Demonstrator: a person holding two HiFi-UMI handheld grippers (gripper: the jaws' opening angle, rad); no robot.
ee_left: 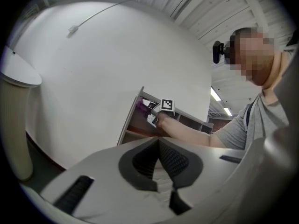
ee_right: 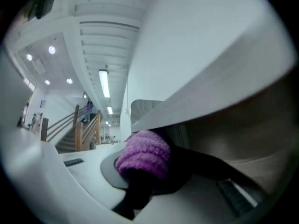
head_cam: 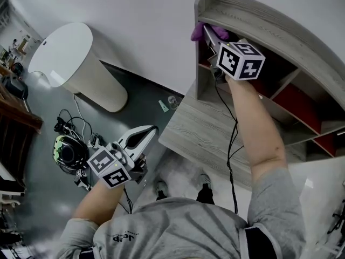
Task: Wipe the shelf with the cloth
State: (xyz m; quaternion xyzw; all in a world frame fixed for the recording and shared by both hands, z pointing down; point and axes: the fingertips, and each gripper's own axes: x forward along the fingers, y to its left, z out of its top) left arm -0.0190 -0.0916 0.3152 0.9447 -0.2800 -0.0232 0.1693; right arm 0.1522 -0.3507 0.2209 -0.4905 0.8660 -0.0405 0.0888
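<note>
White wall is backing the grey wood-grain shelf (head_cam: 253,16), where the right gripper (head_cam: 210,34) is clamping a fluffy purple cloth (head_cam: 197,31) at the top compartment's left corner; wiping seems underway, next calling for a sweep along that board, while the left gripper (head_cam: 146,135) is hanging low, jaws together, empty

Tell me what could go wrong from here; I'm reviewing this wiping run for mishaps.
The purple cloth is only a small wad pinched at the tips of the right tongs; dragged along the shelf, it might pull free. The cable hanging along that arm crosses the desk and could snag.
</note>
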